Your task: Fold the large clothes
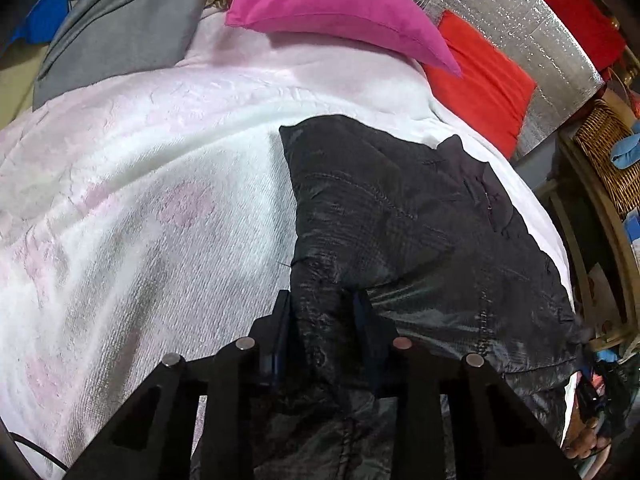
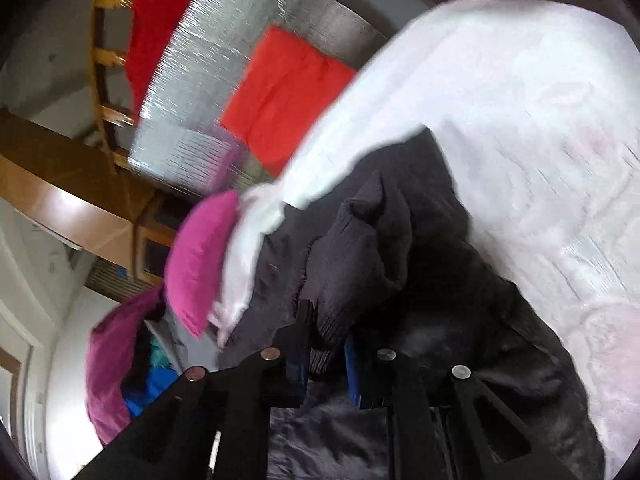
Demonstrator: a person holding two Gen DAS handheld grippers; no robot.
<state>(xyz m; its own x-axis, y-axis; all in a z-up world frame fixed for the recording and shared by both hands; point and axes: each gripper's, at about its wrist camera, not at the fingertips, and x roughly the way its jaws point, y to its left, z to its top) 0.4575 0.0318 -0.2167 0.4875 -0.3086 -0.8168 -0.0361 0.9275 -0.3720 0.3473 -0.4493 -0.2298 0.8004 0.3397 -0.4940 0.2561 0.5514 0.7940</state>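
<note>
Bunching between both fingers [image 1: 289, 320]: black jacket [image 1: 420, 216].

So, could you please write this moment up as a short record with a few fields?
garment: black jacket, shiny quilted fabric, lying on the bed
surface: white and pink blanket
left gripper: shut on a fold of the jacket's shiny fabric
right gripper: shut on the jacket's ribbed knit cuff
behind the jacket: magenta pillow, red cushion, grey garment
image quality: right wrist view blurred
</note>
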